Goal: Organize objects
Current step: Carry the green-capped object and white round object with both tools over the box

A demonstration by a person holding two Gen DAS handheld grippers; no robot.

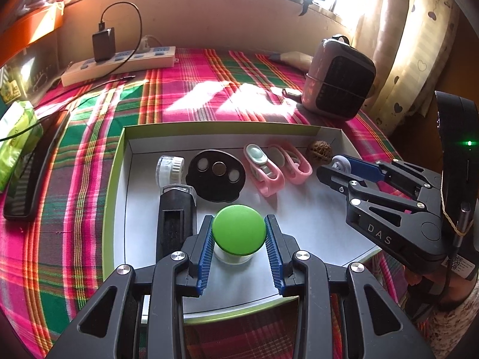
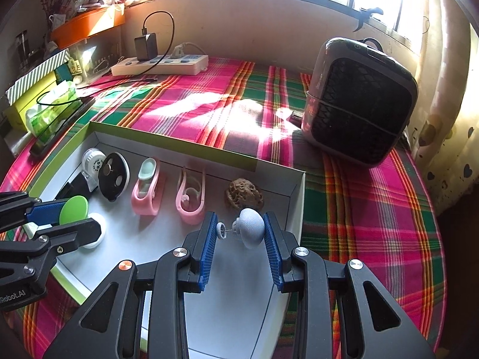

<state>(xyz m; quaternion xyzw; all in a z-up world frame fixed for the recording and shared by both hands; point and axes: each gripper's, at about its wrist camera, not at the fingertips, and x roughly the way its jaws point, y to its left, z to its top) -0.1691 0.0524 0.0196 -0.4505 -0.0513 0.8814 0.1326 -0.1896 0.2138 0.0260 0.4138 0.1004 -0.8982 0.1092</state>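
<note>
A shallow white tray with a green rim lies on the plaid cloth. My left gripper is shut on a green-lidded jar that stands on the tray floor; the jar also shows in the right wrist view. My right gripper is shut on a small grey wheeled piece just above the tray's right part, near a brown walnut. Two pink clips, a black disc, a white cap and a black rectangular device lie in a row in the tray.
A grey heater stands at the back right. A white power strip with a black charger lies at the back. A green tissue pack and a black phone lie at the left.
</note>
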